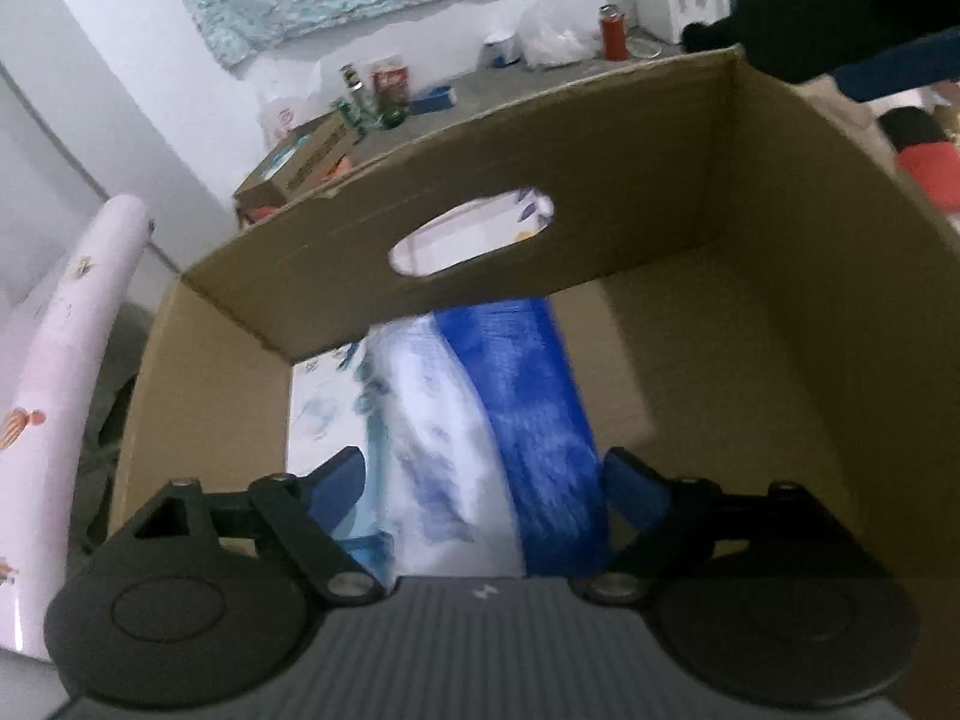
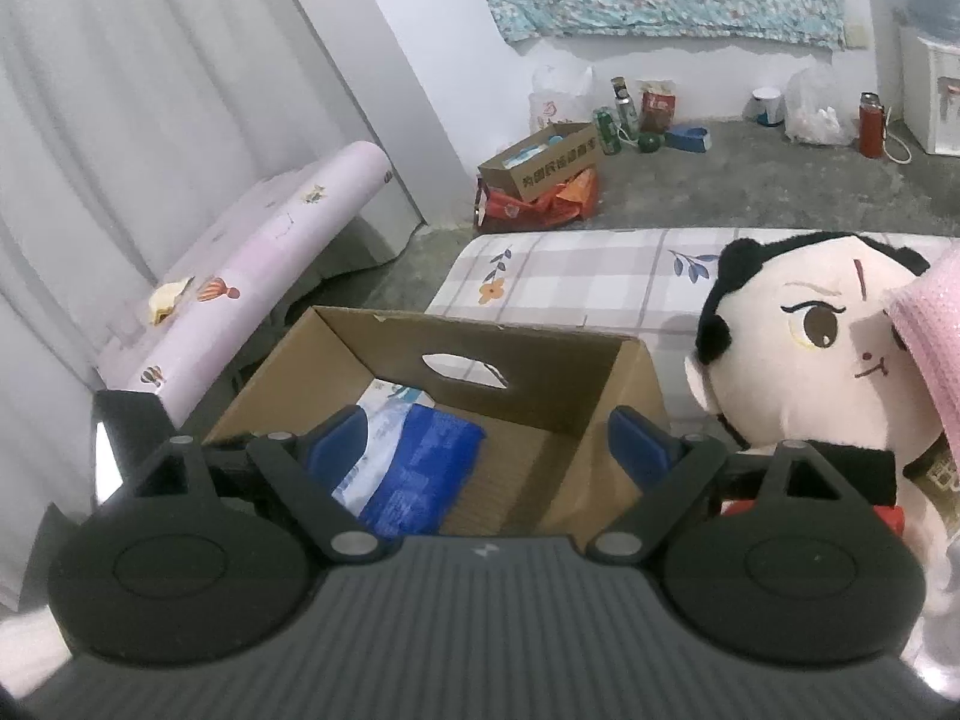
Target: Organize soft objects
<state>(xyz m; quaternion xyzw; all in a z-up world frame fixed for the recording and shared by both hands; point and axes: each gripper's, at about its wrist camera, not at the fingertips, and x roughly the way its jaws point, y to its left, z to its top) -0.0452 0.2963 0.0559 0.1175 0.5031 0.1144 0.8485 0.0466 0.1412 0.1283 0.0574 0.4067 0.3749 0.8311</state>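
Observation:
An open cardboard box (image 1: 630,180) with an oval handle hole stands under my left gripper (image 1: 486,486). A blue and white soft pack (image 1: 528,408) lies on the box floor beside a pale printed pack (image 1: 324,408). The left fingers are spread wide above the blue pack, with nothing pressed between them. In the right wrist view the same box (image 2: 468,324) holds the blue pack (image 2: 420,462). My right gripper (image 2: 486,444) hangs open and empty over the box's near right corner. A plush doll (image 2: 804,354) with black hair sits right of the box, partly covered by a pink hat (image 2: 930,348).
The box and doll rest on a plaid mattress (image 2: 600,276). A rolled pink mat (image 2: 270,252) leans along the curtain on the left. On the concrete floor behind are a small carton (image 2: 540,162), bottles and cans, a plastic bag and a red flask (image 2: 870,123).

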